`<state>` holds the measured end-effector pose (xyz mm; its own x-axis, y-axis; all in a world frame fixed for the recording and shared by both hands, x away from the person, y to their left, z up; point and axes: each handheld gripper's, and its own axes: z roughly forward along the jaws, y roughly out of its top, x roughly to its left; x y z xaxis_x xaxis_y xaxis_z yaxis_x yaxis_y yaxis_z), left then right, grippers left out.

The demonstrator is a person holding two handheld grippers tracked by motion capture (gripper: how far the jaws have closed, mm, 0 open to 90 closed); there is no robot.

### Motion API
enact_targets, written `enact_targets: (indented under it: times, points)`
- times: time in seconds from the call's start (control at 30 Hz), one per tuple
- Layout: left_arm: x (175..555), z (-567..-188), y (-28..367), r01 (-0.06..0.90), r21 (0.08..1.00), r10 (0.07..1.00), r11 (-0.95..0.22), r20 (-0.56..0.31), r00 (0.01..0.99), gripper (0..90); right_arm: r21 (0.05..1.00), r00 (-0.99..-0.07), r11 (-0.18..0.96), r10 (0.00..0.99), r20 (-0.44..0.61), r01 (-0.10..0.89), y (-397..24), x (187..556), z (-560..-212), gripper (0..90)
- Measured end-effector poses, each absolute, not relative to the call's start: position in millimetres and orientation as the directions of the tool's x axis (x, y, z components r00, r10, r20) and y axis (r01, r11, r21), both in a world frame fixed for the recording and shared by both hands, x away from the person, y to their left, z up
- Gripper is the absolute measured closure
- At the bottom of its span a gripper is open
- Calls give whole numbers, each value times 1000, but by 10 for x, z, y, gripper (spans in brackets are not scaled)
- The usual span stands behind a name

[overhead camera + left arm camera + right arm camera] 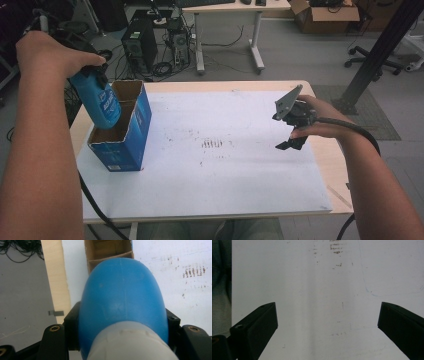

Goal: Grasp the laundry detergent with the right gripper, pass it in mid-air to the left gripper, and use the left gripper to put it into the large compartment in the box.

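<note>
A blue plastic bottle (100,102) hangs bottom-down over the open top of a blue cardboard box (129,137) at the table's left. My left gripper (95,75) is shut on the bottle near its top, under the person's left hand. In the left gripper view the blue bottle (122,297) bulges between the two black jaws, with the box's brown inside (107,251) beyond it. My right gripper (292,142) hovers over the right side of the white board, open, with nothing between its fingers (257,327).
A white board (220,170) covers most of the wooden table (332,165); it bears brown smudges (212,144) at its middle. Behind the table on the floor stand a computer tower (137,45), cables and a desk's legs.
</note>
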<state>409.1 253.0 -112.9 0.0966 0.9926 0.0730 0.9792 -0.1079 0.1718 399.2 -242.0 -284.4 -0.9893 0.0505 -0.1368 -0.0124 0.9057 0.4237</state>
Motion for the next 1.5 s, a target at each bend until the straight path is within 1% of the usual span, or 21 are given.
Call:
enact_targets:
  times: [0.53, 0.8, 1.2, 1.27, 1.3, 1.5]
  points:
    - [4156, -1507, 2590, 986, 134, 993, -101, 71, 92, 380, 427, -988, 904, 46, -147, -21, -2392, 3987, -2803, 27]
    - [4171, -1737, 2582, 986, 119, 992, -113, 66, 106, 380, 428, -988, 903, 46, -149, -22, -2386, 3978, -2784, 28]
    - [4188, -2046, 2591, 988, 106, 992, -116, 66, 110, 380, 432, -987, 901, 45, -156, -27, -2366, 3963, -2764, 27]
    - [4183, -2094, 2594, 986, 121, 992, -112, 70, 104, 381, 432, -987, 901, 45, -155, -27, -2364, 3961, -2765, 28]
    - [4183, -2128, 2593, 988, 110, 992, -112, 74, 104, 381, 433, -987, 901, 46, -155, -26, -2364, 3960, -2767, 28]
    - [4178, -2303, 2606, 988, 115, 993, -101, 70, 94, 381, 437, -987, 899, 48, -155, -24, -2370, 3961, -2774, 28]
